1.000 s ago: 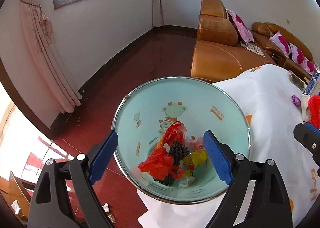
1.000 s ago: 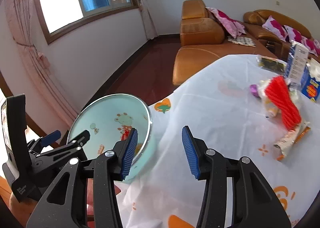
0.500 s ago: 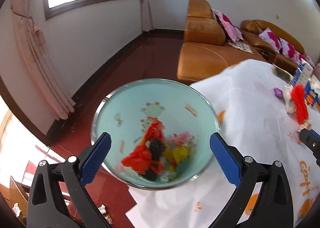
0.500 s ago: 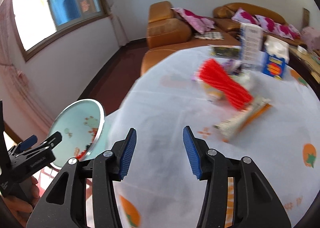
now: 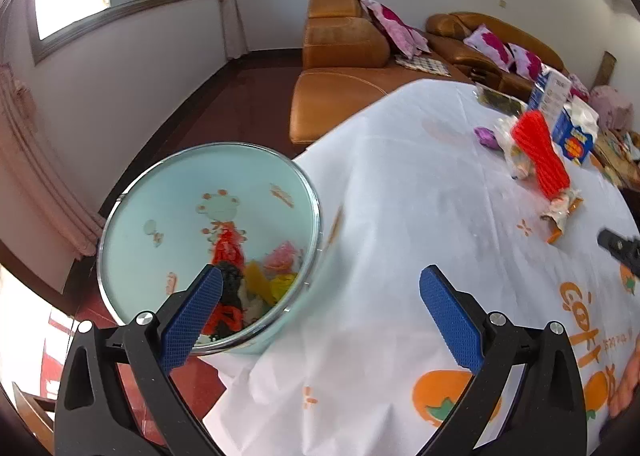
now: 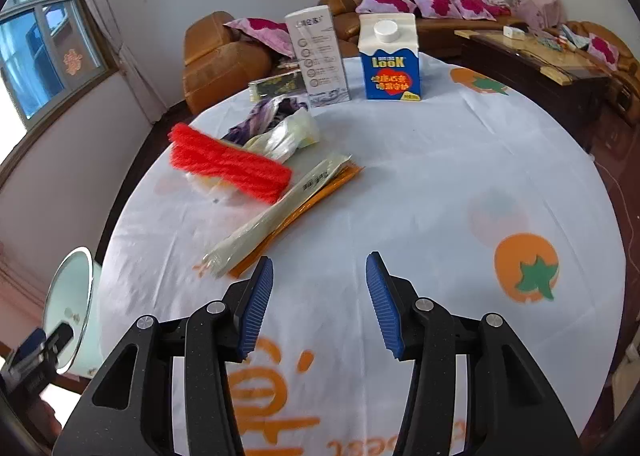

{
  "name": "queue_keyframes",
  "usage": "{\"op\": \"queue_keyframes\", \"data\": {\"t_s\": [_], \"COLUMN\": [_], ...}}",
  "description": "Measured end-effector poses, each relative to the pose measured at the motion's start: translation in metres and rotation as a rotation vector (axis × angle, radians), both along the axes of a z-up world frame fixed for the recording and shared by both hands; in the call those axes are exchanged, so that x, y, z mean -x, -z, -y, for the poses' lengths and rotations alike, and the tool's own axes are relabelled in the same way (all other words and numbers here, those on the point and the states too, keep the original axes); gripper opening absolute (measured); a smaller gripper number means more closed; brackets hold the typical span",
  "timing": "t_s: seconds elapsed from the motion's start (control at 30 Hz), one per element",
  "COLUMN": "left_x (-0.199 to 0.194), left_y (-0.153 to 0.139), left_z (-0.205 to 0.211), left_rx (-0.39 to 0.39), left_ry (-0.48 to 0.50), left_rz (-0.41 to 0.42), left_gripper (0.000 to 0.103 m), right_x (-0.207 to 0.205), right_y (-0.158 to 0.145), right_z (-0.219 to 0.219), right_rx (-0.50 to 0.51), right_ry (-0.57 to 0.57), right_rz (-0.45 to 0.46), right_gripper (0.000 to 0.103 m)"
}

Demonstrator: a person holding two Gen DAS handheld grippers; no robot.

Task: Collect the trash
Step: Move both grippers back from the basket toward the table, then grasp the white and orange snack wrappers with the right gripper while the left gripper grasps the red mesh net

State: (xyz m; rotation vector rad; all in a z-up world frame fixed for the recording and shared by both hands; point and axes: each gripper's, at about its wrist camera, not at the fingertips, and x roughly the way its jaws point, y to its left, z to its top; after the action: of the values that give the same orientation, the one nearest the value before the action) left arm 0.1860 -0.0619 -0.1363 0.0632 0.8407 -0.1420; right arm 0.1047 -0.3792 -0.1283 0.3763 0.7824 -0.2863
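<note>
On the far left sits the round pale-green metal trash bin with cartoon pictures inside (image 5: pixel 208 215), just off the edge of the counter with the white cloth printed with orange fruit (image 5: pixel 400 195). Bits of red, yellow, pink and black trash (image 5: pixel 248 276) lie at its bottom. The left claw (image 5: pixel 316 312) hangs by the bin's rim with its blue pads wide apart and nothing between them.

Next comes the trash pile near the middle of the counter. A long clear and orange wrapper (image 6: pixel 280 211) lies closest. Behind it is a fuzzy red bundle (image 6: pixel 230 163) on top of crinkly clear plastic bags (image 6: pixel 284 135), with a purple scrap (image 6: pixel 260 115) at the back. Two cartons stand farther off — a tall white box with grey print (image 6: pixel 320 59) and a blue and white carton with a round white cap (image 6: pixel 390 59).

The right claw (image 6: pixel 320 308) hovers above the cloth, just short of the long wrapper. It is open wide and holds nothing.

The step now looks like reaching for the next piece. The long wrapper is nearest, so it makes sense to come down across its thin middle and pinch low, but not so low that the cloth gets caught too. Squeeze gently — it looks floppy.

Some things are hard to tell. The bags under the red bundle overlap, so I cannot count them. The bin's bottom is partly hidden behind the left claw's pad. The red bundle looks a bit blurry.
</note>
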Motion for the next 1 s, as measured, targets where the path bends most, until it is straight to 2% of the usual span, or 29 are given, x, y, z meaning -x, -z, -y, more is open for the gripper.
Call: {"op": "queue_keyframes", "data": {"t_s": [0.13, 0.17, 0.33, 0.37, 0.43, 0.5, 0.6, 0.7, 0.8, 0.93, 1.0], "left_x": [-0.002, -0.003, -0.008, -0.008, -0.009, -0.011, -0.015, -0.021, -0.026, -0.033, -0.039], "left_y": [0.000, -0.001, -0.002, -0.002, -0.003, -0.005, -0.007, -0.010, -0.014, -0.019, -0.018], "left_z": [0.006, 0.006, -0.005, -0.006, -0.008, -0.007, -0.003, 0.009, 0.028, 0.068, 0.086], "left_rx": [-0.008, -0.008, -0.005, -0.005, -0.004, -0.009, 0.002, 0.029, 0.065, 0.060, 0.064], "left_ry": [0.010, 0.006, -0.025, -0.029, -0.028, -0.026, -0.021, 0.003, 0.061, 0.171, 0.210], "left_rz": [0.000, 0.001, -0.004, -0.005, 0.002, 0.012, 0.020, 0.029, 0.031, 0.072, 0.071], "left_gripper": [0.097, 0.097, 0.097, 0.097, 0.097, 0.097, 0.097, 0.096, 0.095, 0.094, 0.094], "right_x": [-0.025, -0.031, -0.069, -0.075, -0.081, -0.079, -0.067, -0.049, -0.026, -0.006, 0.004], "right_y": [-0.005, -0.006, 0.009, 0.013, 0.021, 0.022, 0.023, 0.018, 0.006, -0.002, -0.002], "right_z": [-0.006, -0.010, -0.028, -0.031, -0.034, -0.034, -0.021, -0.002, 0.022, 0.047, 0.059], "right_rx": [-0.021, -0.025, -0.024, -0.016, -0.033, -0.023, -0.059, -0.049, 0.025, 0.126, 0.137], "right_ry": [-0.025, -0.027, -0.012, -0.014, -0.043, -0.059, -0.081, -0.076, -0.045, -0.017, 0.000], "right_rz": [0.009, 0.010, -0.078, -0.094, -0.123, -0.126, -0.130, -0.117, -0.087, -0.060, -0.054], "right_gripper": [0.049, 0.052, 0.053, 0.052, 0.037, 0.020, 0.014, 0.013, 0.013, 0.013, 0.013]}}
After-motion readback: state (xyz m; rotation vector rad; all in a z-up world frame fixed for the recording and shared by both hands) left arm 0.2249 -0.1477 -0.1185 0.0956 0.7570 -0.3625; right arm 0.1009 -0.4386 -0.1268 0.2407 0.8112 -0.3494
